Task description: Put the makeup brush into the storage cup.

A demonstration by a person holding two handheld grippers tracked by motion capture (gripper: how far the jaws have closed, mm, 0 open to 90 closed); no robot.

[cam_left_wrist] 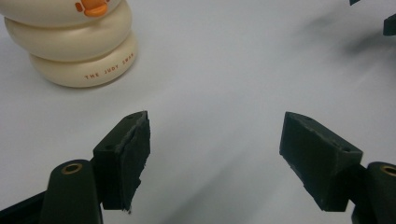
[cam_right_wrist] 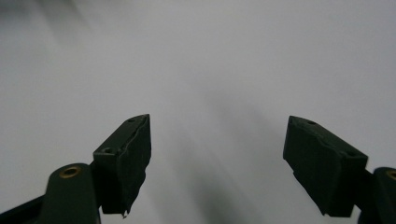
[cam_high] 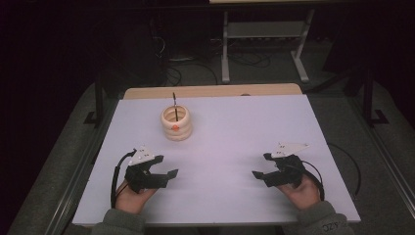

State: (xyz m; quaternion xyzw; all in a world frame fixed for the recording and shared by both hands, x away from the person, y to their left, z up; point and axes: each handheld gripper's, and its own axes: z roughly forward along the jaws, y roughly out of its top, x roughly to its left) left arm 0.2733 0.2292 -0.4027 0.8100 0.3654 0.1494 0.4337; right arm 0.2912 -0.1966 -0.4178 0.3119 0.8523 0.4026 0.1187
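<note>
A cream ribbed pen holder with an orange duck mark stands at the back left of the white table; a dark pen sticks up out of it. My left gripper rests low at the front left, open, with nothing between its jaws. In the left gripper view the pen holder sits at the upper left, well ahead of the left gripper. My right gripper is at the front right, open and empty. In the right gripper view the right gripper has bare table beyond its jaws.
The table's wooden back edge shows behind the white top. Beyond it stands a grey metal frame with cables on a dark floor. Black cables trail from both grippers. The other gripper's tips show at the far top right of the left gripper view.
</note>
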